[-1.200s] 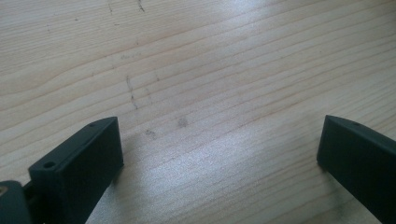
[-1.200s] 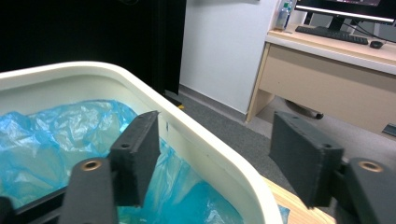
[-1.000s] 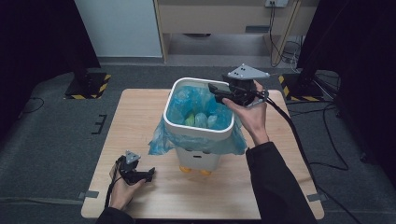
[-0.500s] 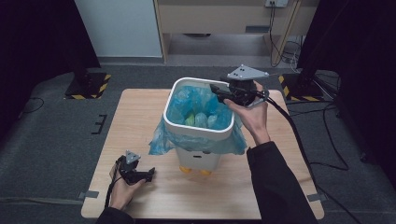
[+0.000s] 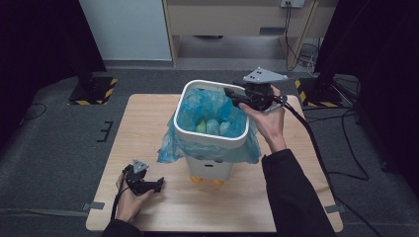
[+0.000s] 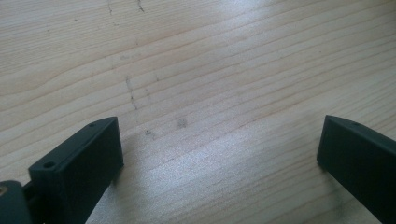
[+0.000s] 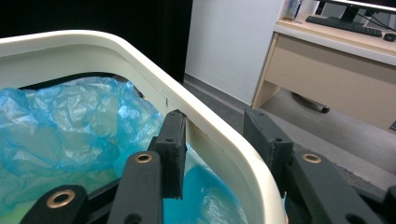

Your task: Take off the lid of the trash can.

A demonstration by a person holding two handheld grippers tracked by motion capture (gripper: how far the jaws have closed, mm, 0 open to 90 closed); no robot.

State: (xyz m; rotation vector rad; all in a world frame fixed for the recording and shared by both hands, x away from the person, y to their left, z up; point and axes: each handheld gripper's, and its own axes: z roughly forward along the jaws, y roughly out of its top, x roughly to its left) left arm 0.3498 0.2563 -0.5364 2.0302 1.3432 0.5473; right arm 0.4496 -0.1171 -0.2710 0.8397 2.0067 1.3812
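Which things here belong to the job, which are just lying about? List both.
In the job:
white bin ring, straddled by the closing right gripper
blue bin liner
white bin

Not in play:
left gripper, open, on the wooden table
desk
keyboard

Readable text: none on anything in view.
White bin: no label or brand to be read (plain front).
Blue liner: no print.
Worktop: bare wood grain, no markings.

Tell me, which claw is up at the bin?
The right claw, its jaws straddling the white bin's rim. The left claw lies low on the wooden table, open.
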